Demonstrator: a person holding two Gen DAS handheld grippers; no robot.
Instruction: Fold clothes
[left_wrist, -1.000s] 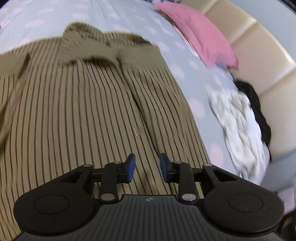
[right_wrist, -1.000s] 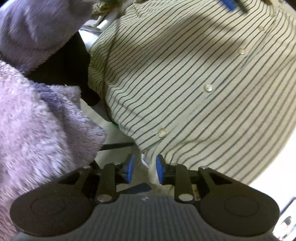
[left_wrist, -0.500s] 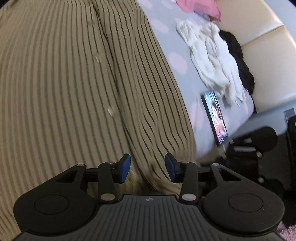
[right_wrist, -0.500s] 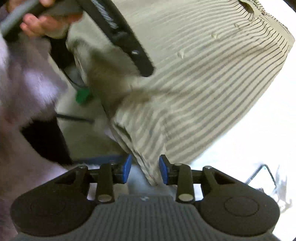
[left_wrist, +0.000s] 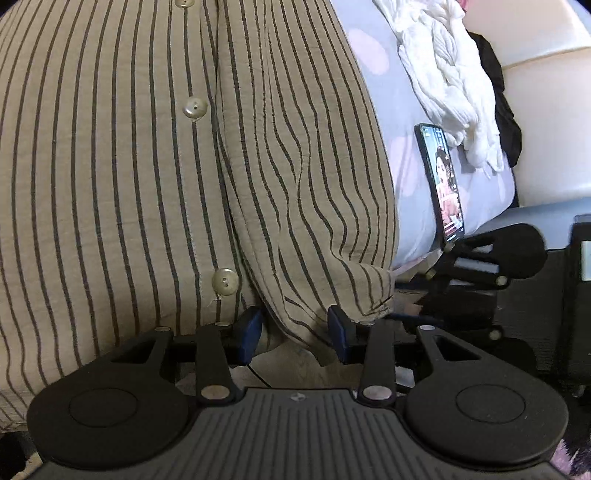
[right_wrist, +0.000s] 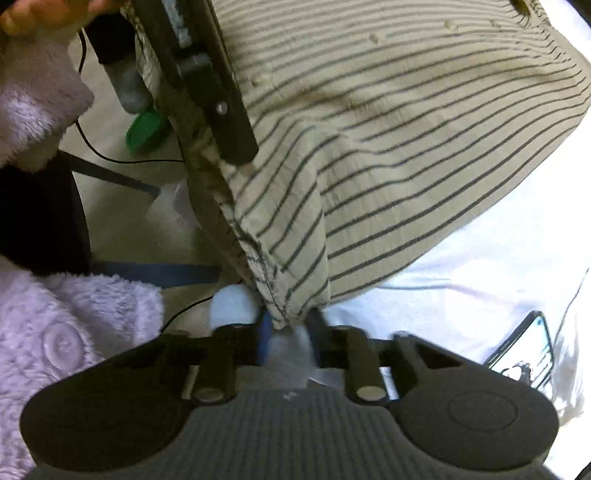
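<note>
A tan shirt with dark stripes (left_wrist: 110, 166) lies buttoned on the bed, and its hem hangs over the bed's edge. My left gripper (left_wrist: 295, 334) is at that hem. Its jaws are closing with a fold of the hem between the blue pads, and a small gap remains beside the left pad (left_wrist: 250, 332). In the right wrist view the shirt (right_wrist: 406, 147) tapers to a lower corner. My right gripper (right_wrist: 289, 328) points down, and its jaws are closing onto that corner, which is pinched between the pads. The left tool's black frame (right_wrist: 210, 85) rests along the shirt's edge.
A lit phone (left_wrist: 445, 184) lies on the dotted grey sheet (left_wrist: 406, 177), near a crumpled white garment (left_wrist: 450, 85) and a black one (left_wrist: 508, 114). A black stand (left_wrist: 491, 258) is below the bed. A green lid (right_wrist: 146, 131), cables and a fluffy lilac sleeve (right_wrist: 55, 332) are on the floor side.
The left gripper travelled from the collar end down to the hem at the bed's edge. The right gripper dropped to the shirt's lower corner, and its jaws narrowed on it.
</note>
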